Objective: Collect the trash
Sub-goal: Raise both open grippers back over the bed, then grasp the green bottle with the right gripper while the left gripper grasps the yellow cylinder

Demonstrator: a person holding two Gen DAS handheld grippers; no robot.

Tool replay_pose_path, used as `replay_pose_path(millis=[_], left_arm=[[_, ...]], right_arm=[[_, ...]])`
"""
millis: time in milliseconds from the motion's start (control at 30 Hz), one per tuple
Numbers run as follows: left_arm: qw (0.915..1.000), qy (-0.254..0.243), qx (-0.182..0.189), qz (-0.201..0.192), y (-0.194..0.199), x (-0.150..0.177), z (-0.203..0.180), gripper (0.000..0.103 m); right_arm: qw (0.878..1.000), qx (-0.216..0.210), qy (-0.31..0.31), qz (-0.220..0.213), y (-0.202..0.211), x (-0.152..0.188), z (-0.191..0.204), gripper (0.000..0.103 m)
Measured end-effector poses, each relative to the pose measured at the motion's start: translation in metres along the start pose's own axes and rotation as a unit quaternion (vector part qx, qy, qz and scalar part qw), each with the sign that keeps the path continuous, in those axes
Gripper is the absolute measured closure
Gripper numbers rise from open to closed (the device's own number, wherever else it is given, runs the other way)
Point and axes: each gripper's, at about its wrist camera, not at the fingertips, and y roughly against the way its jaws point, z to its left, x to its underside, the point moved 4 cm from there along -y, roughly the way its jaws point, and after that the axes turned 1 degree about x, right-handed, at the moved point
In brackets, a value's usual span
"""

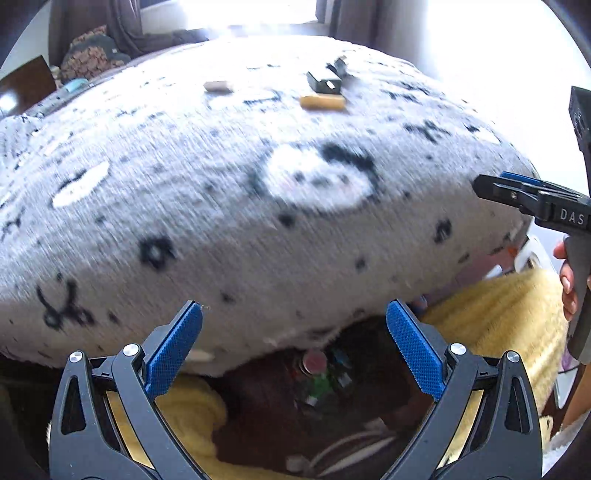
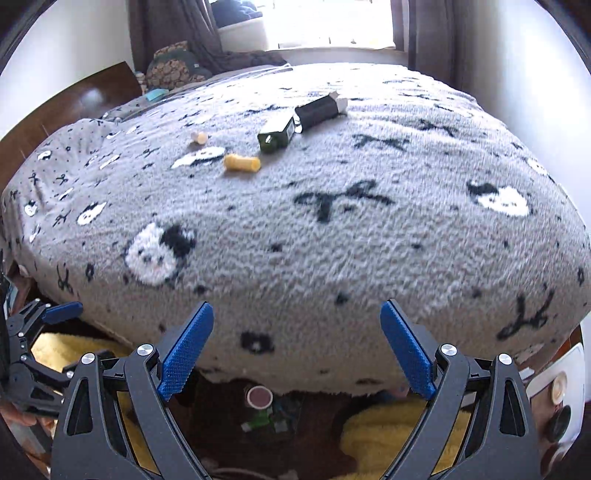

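Now both empty: left gripper [image 1: 294, 314], right gripper [image 2: 297, 314] spread wide. Yellow roll [image 2: 242, 163] far ahead on blanket [image 2: 332, 251], lying crosswise, left of right gripper's line.

"DAS" stands in pale letters on the right hand-held gripper [image 1: 491, 184], cut off at the frame's edge

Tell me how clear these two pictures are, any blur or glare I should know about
Left wrist view: the grey blanket is smeared by motion blur, and the window and right edge are blown out white. Right wrist view: sharper, so the yellow roll and dark boxes read clearly, though the window still glares. Both views bulge with fisheye distortion, and the bin below the bed edge sits in shadow.
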Motion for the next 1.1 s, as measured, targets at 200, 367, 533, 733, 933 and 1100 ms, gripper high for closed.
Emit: replay_pose_path(millis=[200, 367, 533, 733, 933, 1100], left_arm=[[0.9996, 0.008, -0.018, -0.021, -0.001, -0.034, 0.022, 0.008], [0.9992, 0.013, -0.027, -0.028, -0.015, -0.067, 0.039, 0.008], [0.9988, 0.019, -0.032, -0.03, -0.034, -0.098, 0.051, 0.008], [0.999, 0.012, -0.032, -0.029, -0.056, -0.128, 0.055, 0.008], [0.9994, 0.007, -0.023, -0.024, -0.074, -0.148, 0.054, 0.008], [0.9998, -0.004, -0.01, -0.017, -0.085, -0.158, 0.043, 0.008]], right_arm=[[1.0, 0.004, 0.0, -0.01, -0.008, -0.029, -0.004, 0.011], [1.0, 0.002, -0.005, -0.016, -0.026, -0.056, -0.003, 0.011], [1.0, 0.005, 0.004, -0.013, -0.05, -0.08, 0.002, 0.011], [1.0, 0.003, 0.003, -0.013, -0.084, -0.117, 0.011, 0.011], [1.0, -0.009, 0.005, -0.002, -0.127, -0.156, 0.028, 0.013], [1.0, -0.003, 0.011, 0.027, -0.166, -0.177, 0.038, 0.027]])
